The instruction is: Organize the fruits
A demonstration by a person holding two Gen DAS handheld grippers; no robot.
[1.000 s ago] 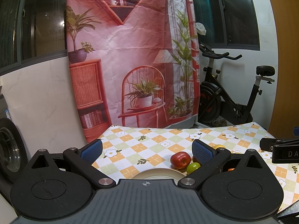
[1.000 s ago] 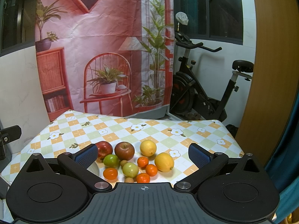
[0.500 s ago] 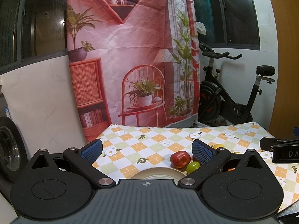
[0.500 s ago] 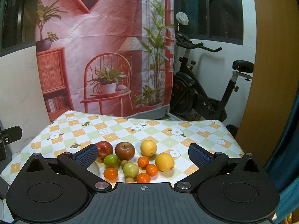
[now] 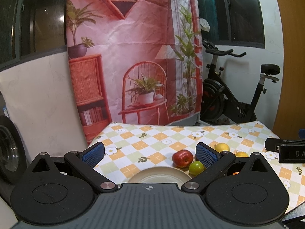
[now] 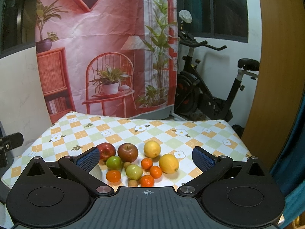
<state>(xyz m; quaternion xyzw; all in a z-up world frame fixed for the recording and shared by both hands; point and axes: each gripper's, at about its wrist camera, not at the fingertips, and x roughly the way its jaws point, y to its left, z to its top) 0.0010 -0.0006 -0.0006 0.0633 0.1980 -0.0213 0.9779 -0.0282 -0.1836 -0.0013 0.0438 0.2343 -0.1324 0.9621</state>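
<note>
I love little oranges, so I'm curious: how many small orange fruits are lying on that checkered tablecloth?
4. Leftmost orange sits by the plate; upper orange, right orange and nearest orange cluster beside the big lemon. More could be hidden behind the gripper body.

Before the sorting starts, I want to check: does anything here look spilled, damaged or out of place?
Nothing stands out. The fruits lie loose but whole on the tablecloth, beside the plate. Nothing looks spilled or broken.

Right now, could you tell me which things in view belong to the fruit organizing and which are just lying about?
For the job: red apples, green apples, lemons, tangerines, plate, both open grippers.

Just lying about: exercise bike, printed backdrop, checkered tablecloth.
</note>
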